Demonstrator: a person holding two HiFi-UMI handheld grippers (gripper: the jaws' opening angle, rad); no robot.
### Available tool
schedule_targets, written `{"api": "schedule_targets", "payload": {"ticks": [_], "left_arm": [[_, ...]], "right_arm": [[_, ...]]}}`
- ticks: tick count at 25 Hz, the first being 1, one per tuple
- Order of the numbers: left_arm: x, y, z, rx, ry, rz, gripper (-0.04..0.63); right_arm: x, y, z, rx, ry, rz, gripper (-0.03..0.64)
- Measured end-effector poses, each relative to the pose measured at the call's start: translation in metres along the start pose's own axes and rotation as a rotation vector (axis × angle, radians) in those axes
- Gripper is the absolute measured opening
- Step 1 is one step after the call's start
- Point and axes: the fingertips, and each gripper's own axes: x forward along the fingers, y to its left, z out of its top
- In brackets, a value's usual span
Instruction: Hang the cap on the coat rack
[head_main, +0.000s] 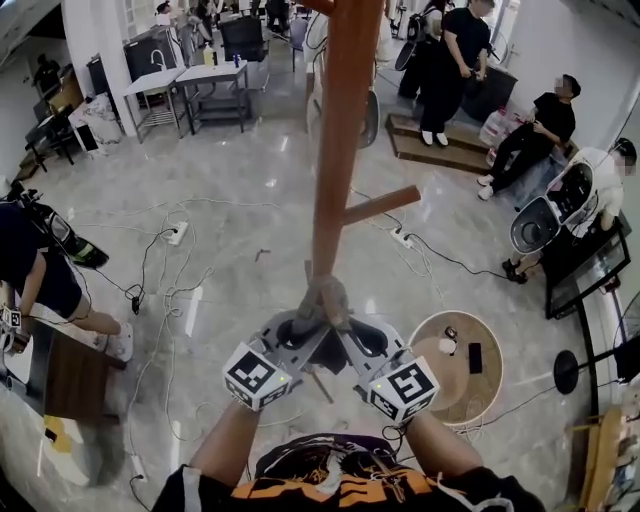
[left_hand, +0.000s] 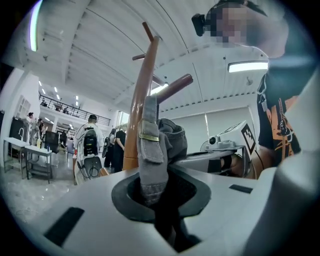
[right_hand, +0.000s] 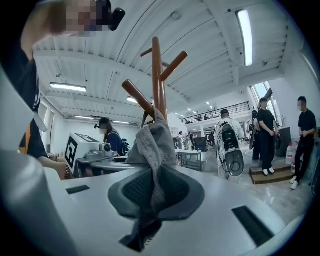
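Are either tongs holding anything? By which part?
Both hold the grey cap: left tongs pinch its buckle strap, right tongs pinch bunched fabric.

A: What colour is the cap (left_hand: 150, 155)?
B: Faded grey, with a brass-toned buckle (left_hand: 148, 136). The coat rack (head_main: 340, 140) is reddish-brown
A: And the left gripper (left_hand: 160, 197) and right gripper (right_hand: 152, 197)?
B: Pale grey, dark pads, black-and-white marker squares

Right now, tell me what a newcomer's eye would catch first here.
The tall wooden coat rack rises up the middle of the head view. Low in that view, the left gripper and right gripper are both shut on a grey cap, held close before the rack.
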Motion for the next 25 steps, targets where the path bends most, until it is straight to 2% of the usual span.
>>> {"api": "schedule_targets", "payload": {"ticks": [4,6,8,10,12,16,19,25], "left_arm": [[-0.006,-0.002,-0.005,0.015,-0.030,0.012,0.053],[-0.012,-0.003,-0.008,0.017,-0.025,0.021,0.077],[-0.019,0.001,-0.014,0.001,-0.018,0.045,0.138],[-0.027,0.004,-0.025,-0.031,-0.007,0.067,0.215],[-0.036,0.004,-0.038,-0.057,0.007,0.072,0.263],[-0.059,0.002,-0.055,-0.122,0.002,0.081,0.276],[-0.070,0.006,-0.056,-0.180,-0.018,0.107,0.276],[-0.082,0.003,-0.060,-0.146,0.010,0.122,0.276]], "right_arm": [[0.000,0.004,-0.004,-0.039,0.003,0.020,0.056],[-0.002,0.007,-0.006,-0.051,0.005,0.030,0.074],[-0.004,0.006,-0.011,-0.046,0.011,0.039,0.127],[-0.007,0.006,-0.018,-0.035,0.013,0.050,0.213],[-0.012,0.008,-0.023,-0.035,0.004,0.070,0.254],[-0.022,0.014,-0.025,-0.052,-0.003,0.099,0.307],[-0.028,0.010,-0.027,-0.037,0.003,0.097,0.318],[-0.041,0.012,-0.024,-0.037,-0.007,0.088,0.316]]}}
